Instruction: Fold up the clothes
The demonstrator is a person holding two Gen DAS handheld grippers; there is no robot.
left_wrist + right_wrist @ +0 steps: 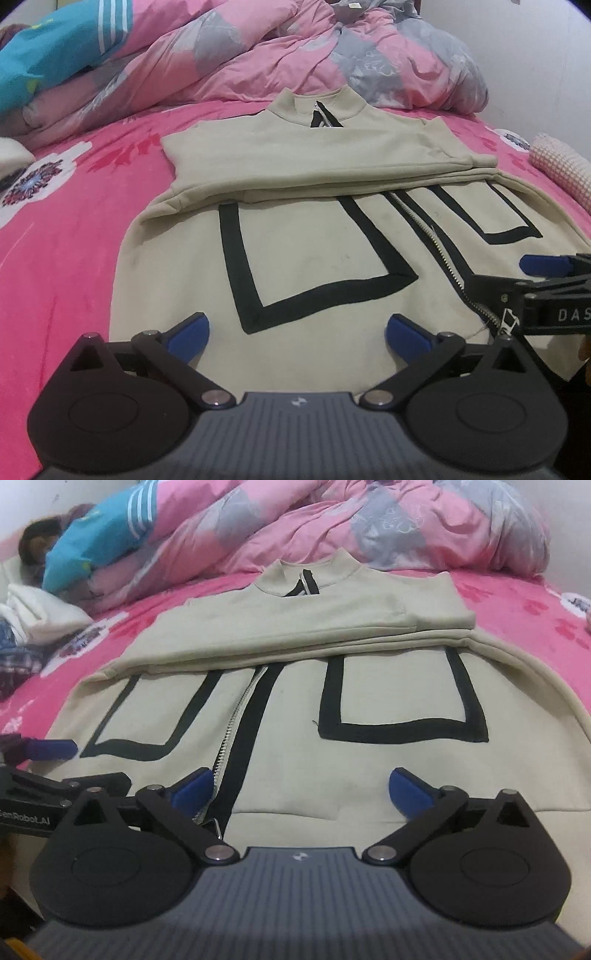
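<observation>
I see the beige jacket flat on the pink bedsheet, sleeves folded across; left gripper and right gripper both spread wide at 6 o'clock hem.

Right gripper jaws spread wide over beige jacket on pink bedsheet

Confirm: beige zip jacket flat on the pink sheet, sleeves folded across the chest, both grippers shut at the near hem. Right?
Not quite: both grippers are open. The left gripper and right gripper each show blue fingers spread wide over the near hem, as each wrist view shows. The beige jacket does lie flat on the pink sheet, sleeves folded across the chest.
</observation>
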